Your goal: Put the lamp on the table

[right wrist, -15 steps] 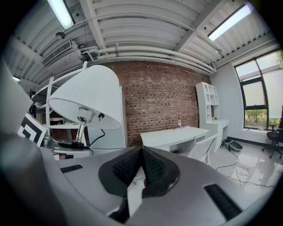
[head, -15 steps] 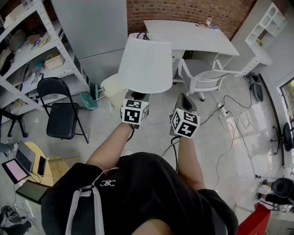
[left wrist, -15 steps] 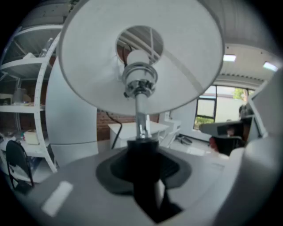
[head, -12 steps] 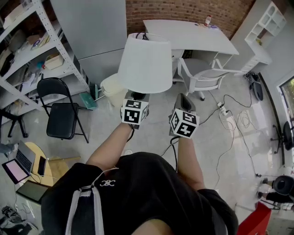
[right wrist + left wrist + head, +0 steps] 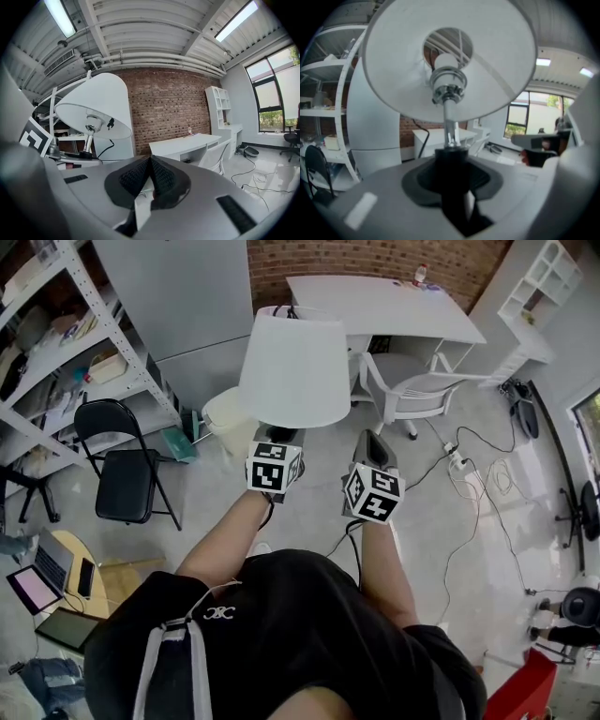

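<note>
- Far left: metal shelving [image 5: 56,343] appears in the head view and the left gripper view. An open laptop [image 5: 36,582] low down appears in the head view alone.
- Lamp [image 5: 295,371]: held up in the air above the floor, short of the white table [image 5: 384,306] and well apart from it.
- The head view gives only the outside of the white shade [image 5: 309,343]. The left gripper view looks up into the shade [image 5: 393,70] and shows the bulb [image 5: 446,61], its socket and the metal stem [image 5: 451,126].
- Left tongs [image 5: 451,161]: clamped on the black lower part of the stem, with the pads pressing on both sides.
- In the head view the left tongs [image 5: 277,439] run under the shade, so their tips and the grip are hidden there. Only the marker cube [image 5: 274,468] is plain.
- The right gripper view has the lamp [image 5: 96,110] side-on at its left, with a black cord [image 5: 107,149] hanging below the shade.
- Lamp foot: no view shows it.
- Right tongs [image 5: 150,164]: pads together, nothing between them. In the head view the right tongs [image 5: 375,442] sit just beside the left tongs, clear of the shade.
- Right: the table [image 5: 187,145] stands against the brick wall with a white chair [image 5: 408,395] in front of it. The small things on the table's far end are too small to tell.
- Cables [image 5: 478,493] trail across the floor.
</note>
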Demonstrator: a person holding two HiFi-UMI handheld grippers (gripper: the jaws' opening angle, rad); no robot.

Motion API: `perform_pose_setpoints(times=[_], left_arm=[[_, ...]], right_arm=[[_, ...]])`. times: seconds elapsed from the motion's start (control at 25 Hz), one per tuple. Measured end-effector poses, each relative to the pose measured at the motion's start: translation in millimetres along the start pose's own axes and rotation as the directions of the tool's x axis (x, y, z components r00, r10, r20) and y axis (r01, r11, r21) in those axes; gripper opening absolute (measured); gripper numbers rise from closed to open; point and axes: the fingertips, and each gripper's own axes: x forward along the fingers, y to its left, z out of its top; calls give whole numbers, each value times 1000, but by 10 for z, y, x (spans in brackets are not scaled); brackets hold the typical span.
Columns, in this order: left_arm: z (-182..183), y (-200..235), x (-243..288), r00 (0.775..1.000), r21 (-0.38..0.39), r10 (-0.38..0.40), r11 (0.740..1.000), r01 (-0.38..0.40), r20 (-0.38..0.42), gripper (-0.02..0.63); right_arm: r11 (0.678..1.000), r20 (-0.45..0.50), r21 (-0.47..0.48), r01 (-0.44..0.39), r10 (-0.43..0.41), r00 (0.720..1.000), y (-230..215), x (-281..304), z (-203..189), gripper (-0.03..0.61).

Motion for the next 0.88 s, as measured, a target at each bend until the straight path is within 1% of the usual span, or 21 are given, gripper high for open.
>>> perform_pose_setpoints(times=[0.28,0.6,0.76,0.88], left_arm=[[33,-193,130,1000,-2,9,1000,-8,11,118],[127,-509,339,999,11,26,1000,-26,33,118],[144,-691,411,999,-5,21,1000,-21,38,118],[130,-749,471,999,11,21,1000,-21,24,118]], right_arm=[[1000,7,13,-6,6,1000,-276,-44,-32,-2],[1000,17,-17,-11,11,1000,-689,-75,14,-2],[1000,9,-13,-13,13,1000,-883,-101,-11,-2],[999,7,-6,-41,41,999,-915,-74,-26,-2]])
